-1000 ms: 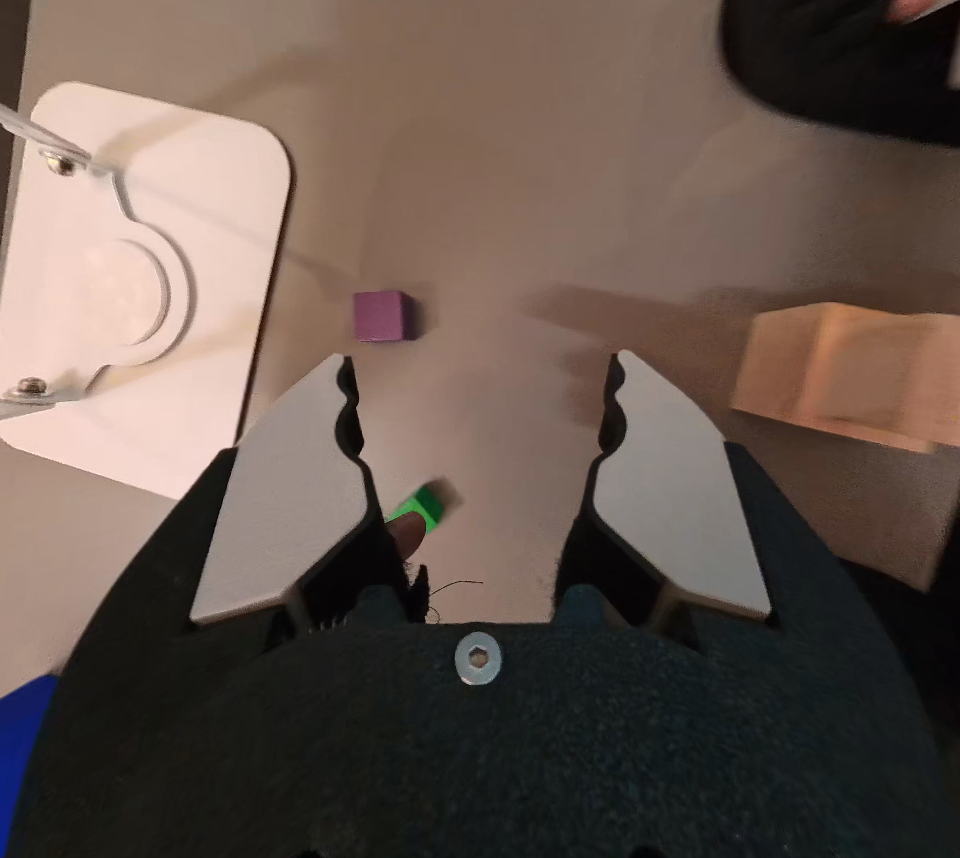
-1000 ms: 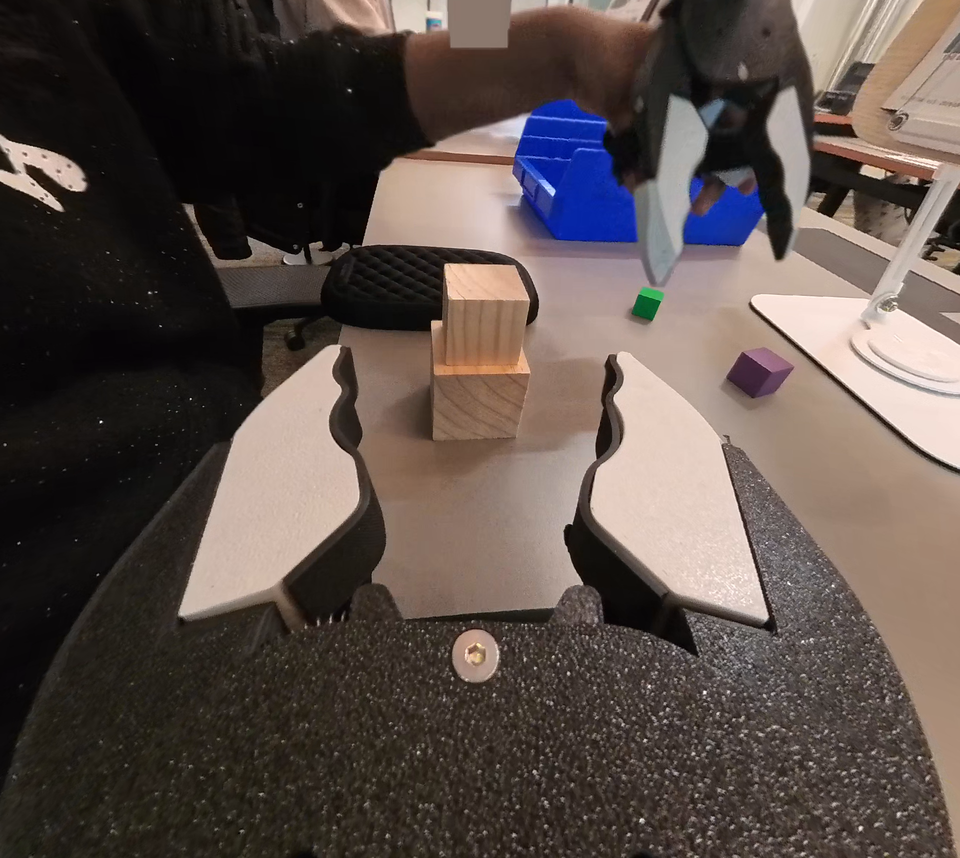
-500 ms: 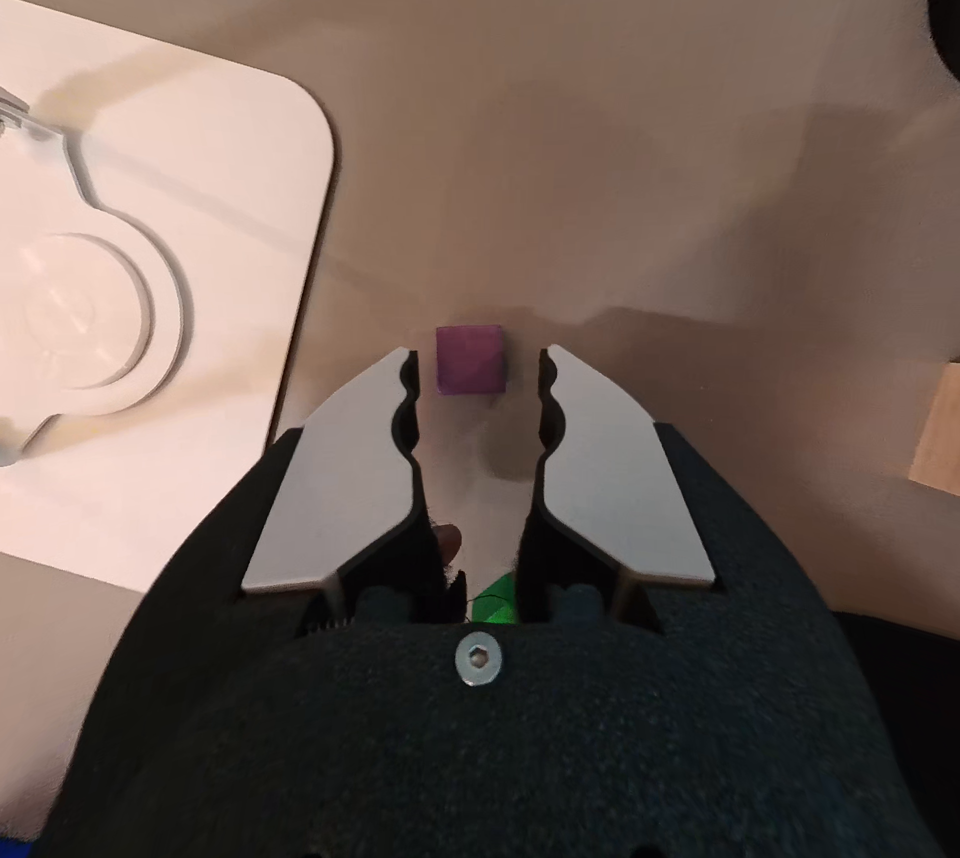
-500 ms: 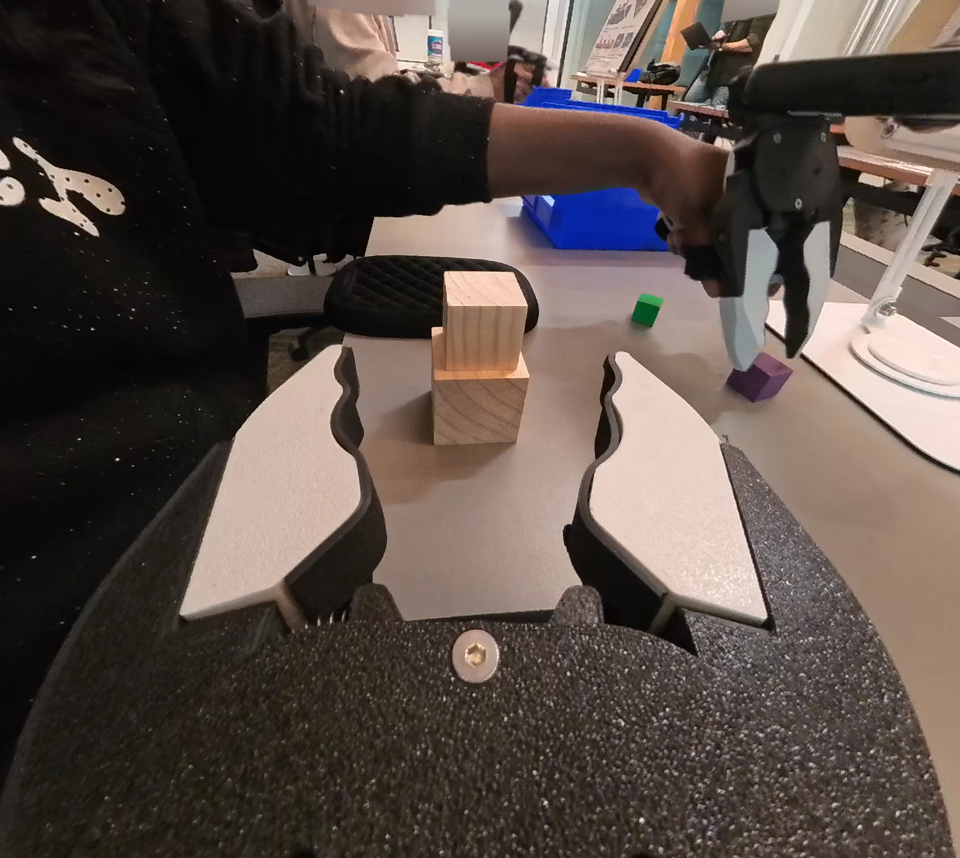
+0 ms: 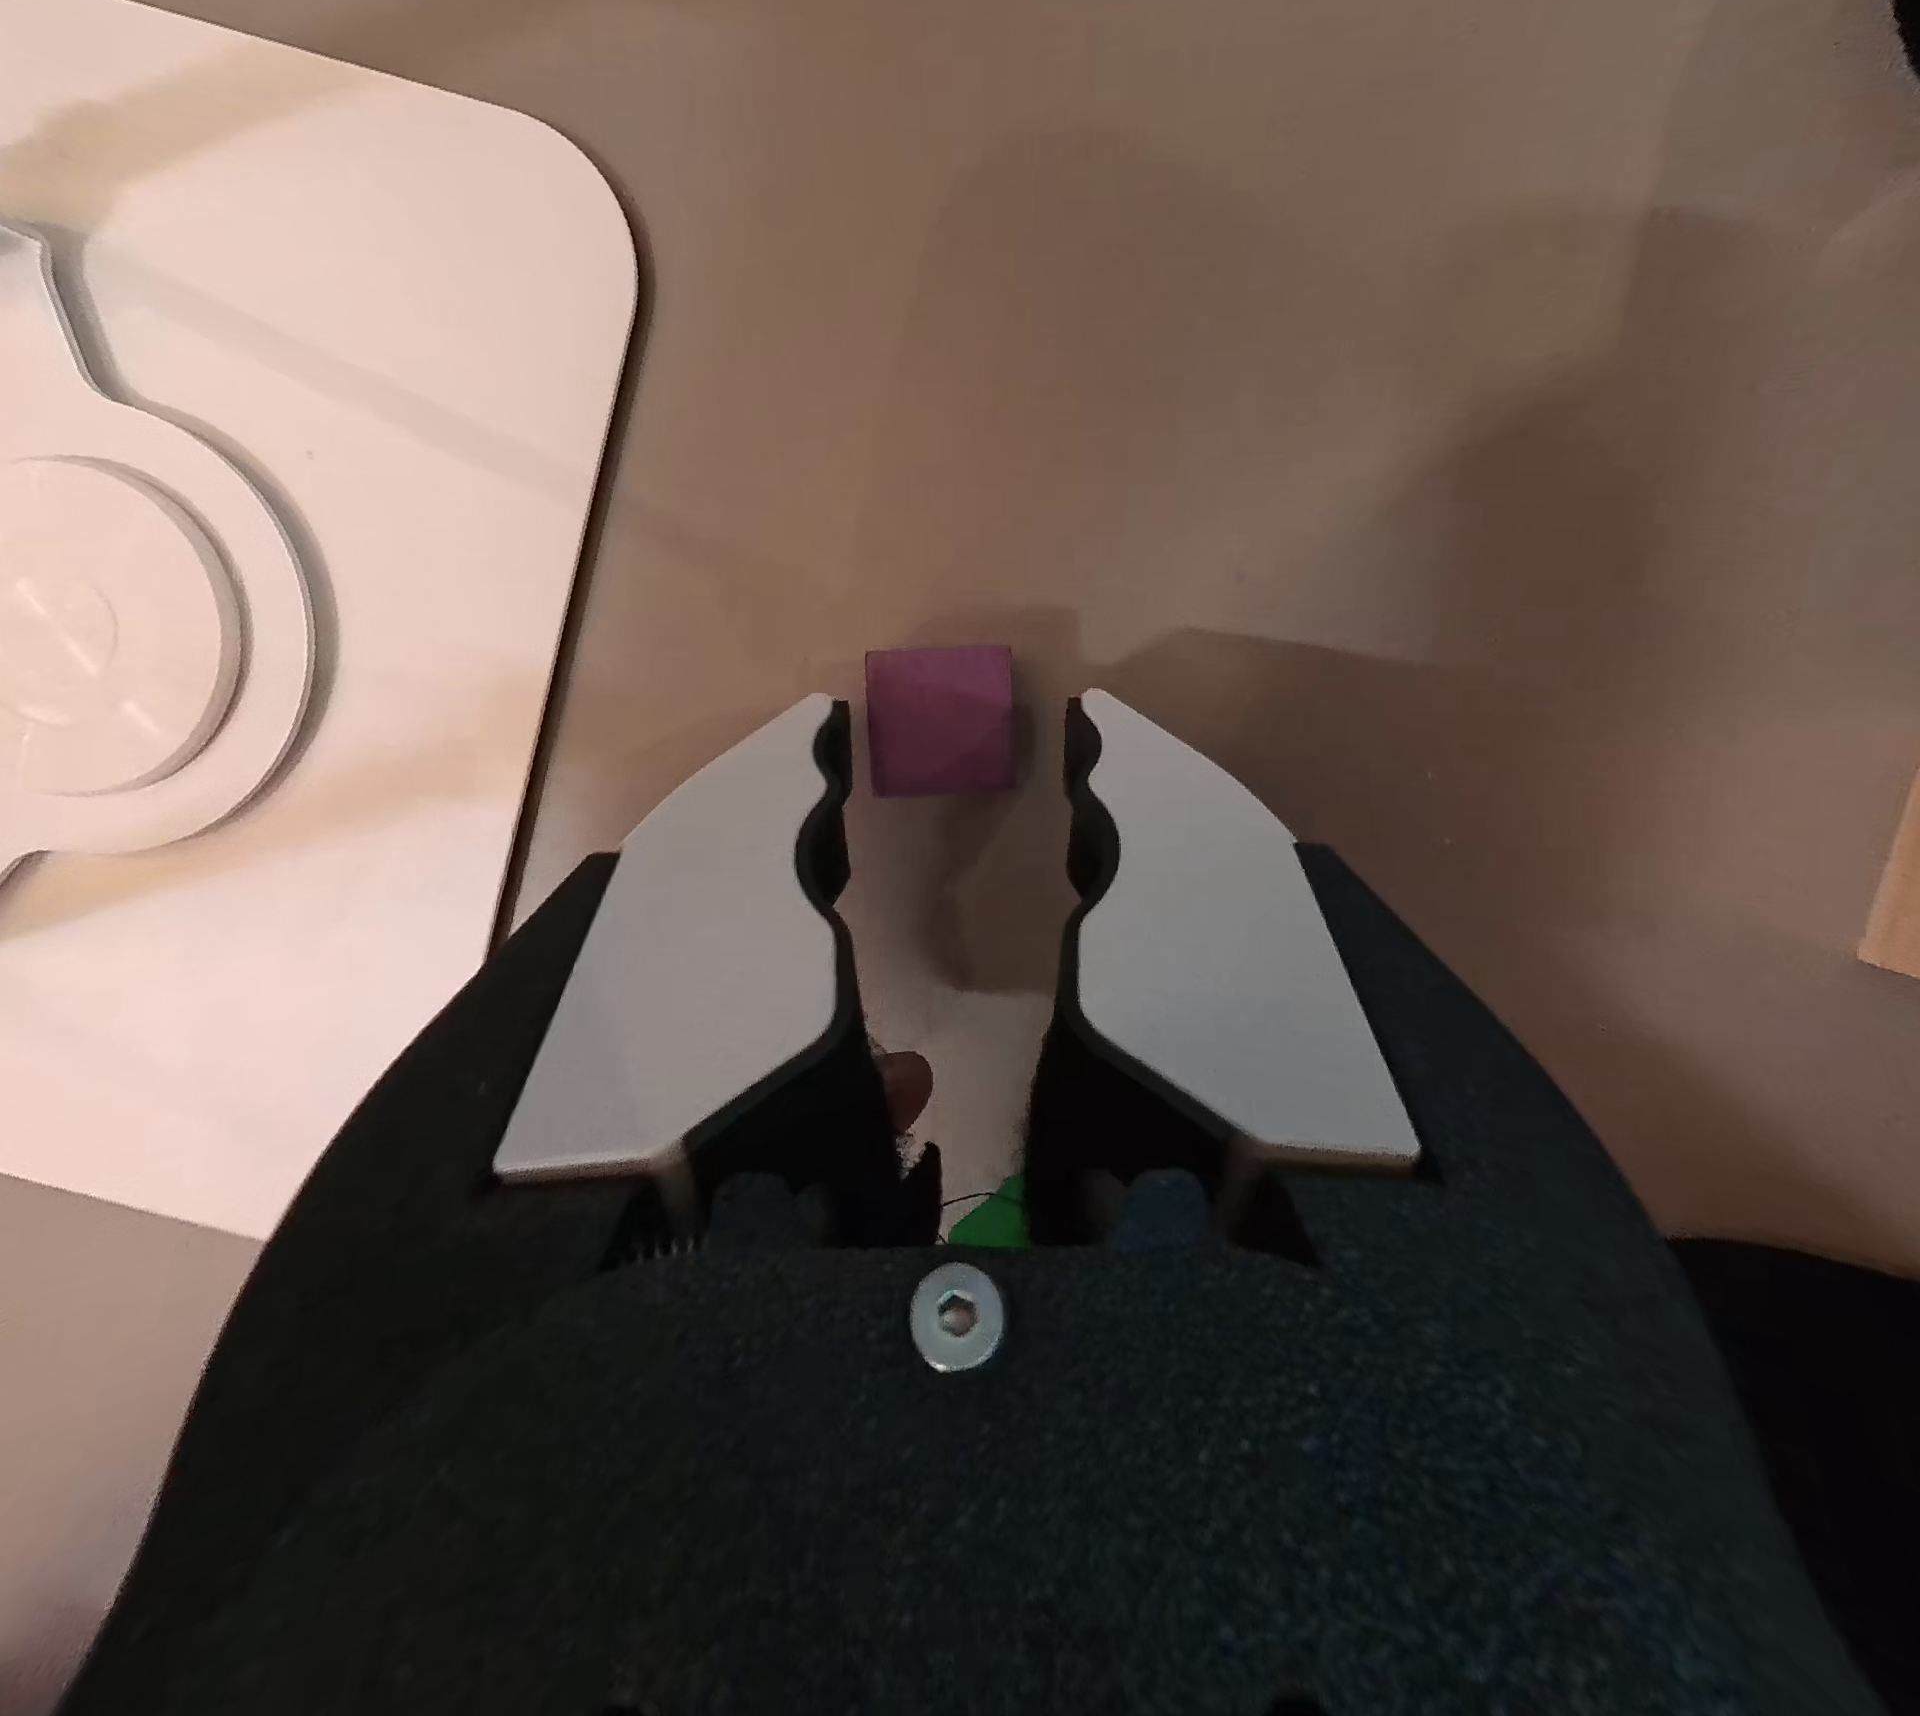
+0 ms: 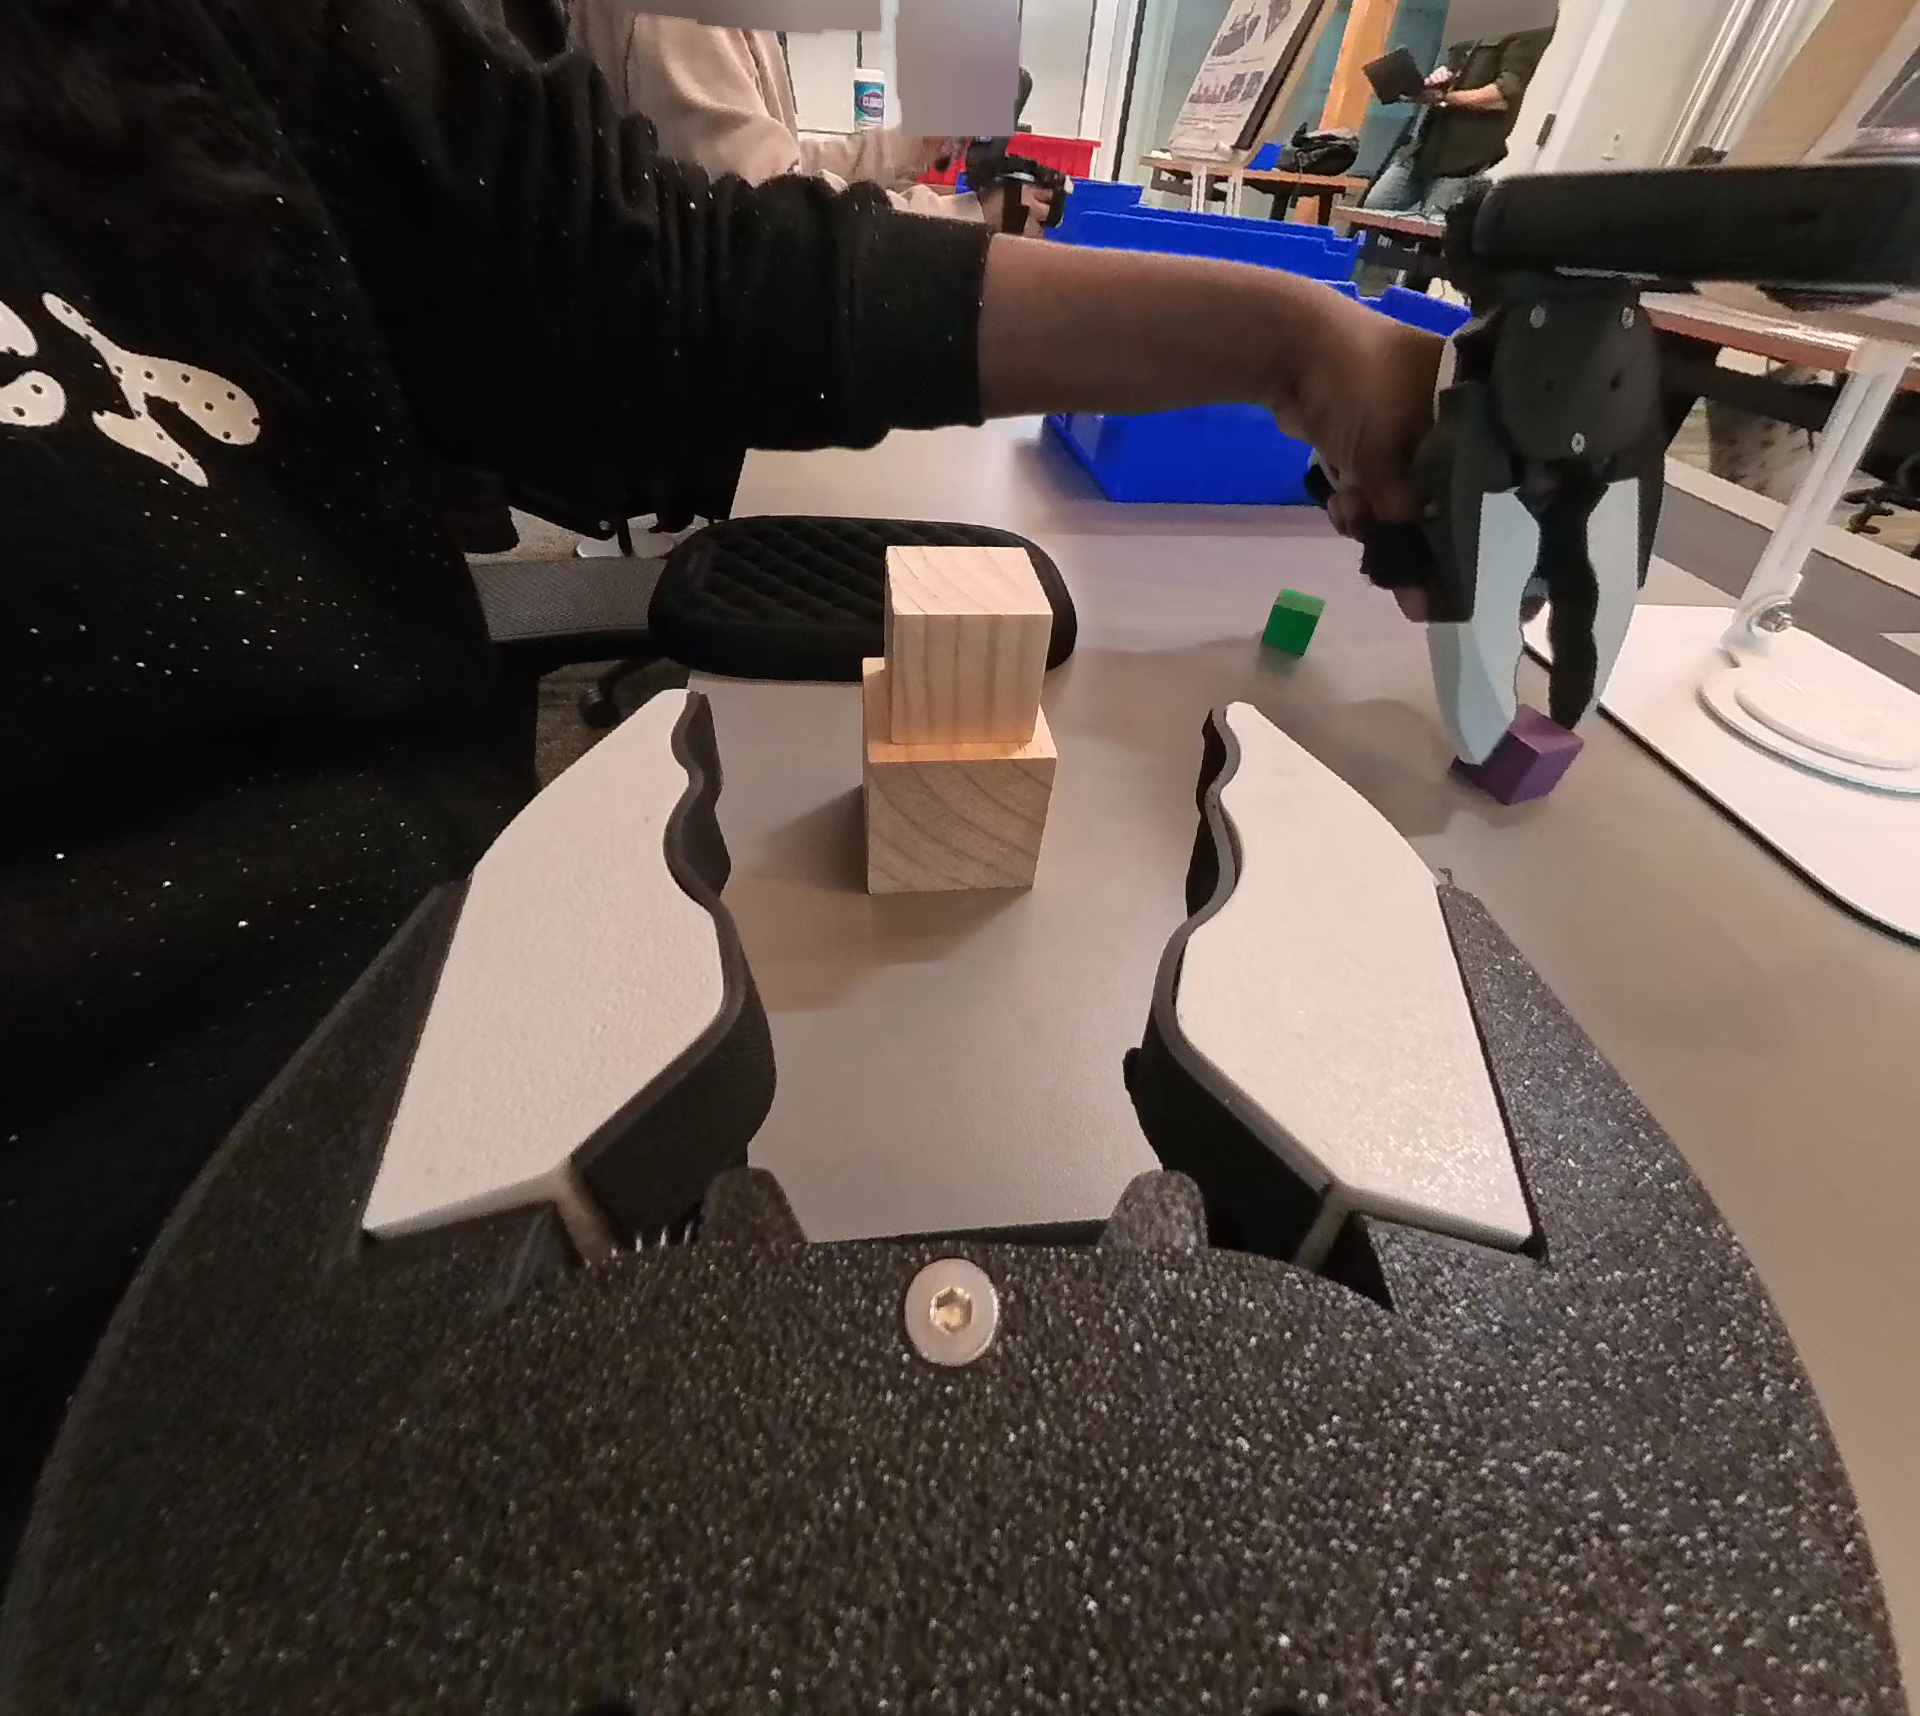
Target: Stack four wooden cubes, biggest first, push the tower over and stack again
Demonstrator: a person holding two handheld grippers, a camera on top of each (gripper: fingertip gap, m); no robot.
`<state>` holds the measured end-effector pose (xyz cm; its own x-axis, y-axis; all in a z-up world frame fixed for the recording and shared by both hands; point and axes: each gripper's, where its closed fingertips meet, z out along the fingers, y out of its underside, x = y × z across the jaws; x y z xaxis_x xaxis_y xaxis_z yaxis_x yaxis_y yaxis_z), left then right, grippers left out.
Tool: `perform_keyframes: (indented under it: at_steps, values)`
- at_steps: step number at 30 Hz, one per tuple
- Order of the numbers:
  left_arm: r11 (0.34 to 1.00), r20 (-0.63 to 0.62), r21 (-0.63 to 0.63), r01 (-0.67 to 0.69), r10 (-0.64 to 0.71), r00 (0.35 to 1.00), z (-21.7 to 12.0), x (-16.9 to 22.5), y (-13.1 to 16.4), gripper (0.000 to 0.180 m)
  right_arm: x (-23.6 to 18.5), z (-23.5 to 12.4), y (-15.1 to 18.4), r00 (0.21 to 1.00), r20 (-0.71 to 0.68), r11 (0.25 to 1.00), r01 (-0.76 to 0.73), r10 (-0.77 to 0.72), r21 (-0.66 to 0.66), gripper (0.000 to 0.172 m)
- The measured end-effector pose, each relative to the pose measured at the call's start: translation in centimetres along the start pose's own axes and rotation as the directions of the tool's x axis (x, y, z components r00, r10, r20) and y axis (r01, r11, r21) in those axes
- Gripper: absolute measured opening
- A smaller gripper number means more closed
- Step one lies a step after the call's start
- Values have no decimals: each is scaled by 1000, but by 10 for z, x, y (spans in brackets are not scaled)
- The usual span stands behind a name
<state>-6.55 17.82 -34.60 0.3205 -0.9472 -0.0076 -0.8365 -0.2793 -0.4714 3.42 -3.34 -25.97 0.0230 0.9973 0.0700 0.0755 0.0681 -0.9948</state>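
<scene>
A small purple cube (image 5: 940, 721) rests on the tan table between the fingertips of my left gripper (image 5: 953, 705). The jaws are narrowed around it, with a thin gap on the left side and a wider one on the right, so neither pad presses it. The right wrist view shows the left gripper (image 6: 1522, 728) pointing down, straddling the purple cube (image 6: 1527, 757) on the table. My right gripper (image 6: 961, 716) is wide open and empty, facing a stack of two wooden cubes, the upper (image 6: 966, 643) sitting offset on the lower (image 6: 956, 819).
A small green cube (image 6: 1291, 622) lies on the table behind the left gripper. A white stand base (image 5: 312, 419) lies left of the purple cube. Blue bins (image 6: 1195, 440) stand at the back, a black padded armrest (image 6: 790, 586) behind the stack. A person's sleeved arm reaches across.
My left gripper moved from above the green cube down over the purple cube and narrowed its jaws around it. The right gripper and the wooden stack have not moved.
</scene>
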Motion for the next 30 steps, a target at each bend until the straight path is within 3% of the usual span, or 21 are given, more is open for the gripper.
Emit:
perform_keyframes:
  at_steps: [6,11,21,30]
  values:
    - [1000,4,2,25,-25,1000,-1,-2,1,26,1,0,0,1000,0,1000,-5,5,2,87]
    - [998,7,50,33,-33,999,-30,12,-12,26,1,-1,-1,1000,-1,1000,-14,14,10,87]
    - [992,-119,101,-77,89,989,-102,120,-43,26,1,1,1,1000,-6,1000,-2,2,-10,86]
    - [984,-147,29,-174,176,973,-112,187,-39,26,0,2,2,1000,-10,1000,9,-10,-21,85]
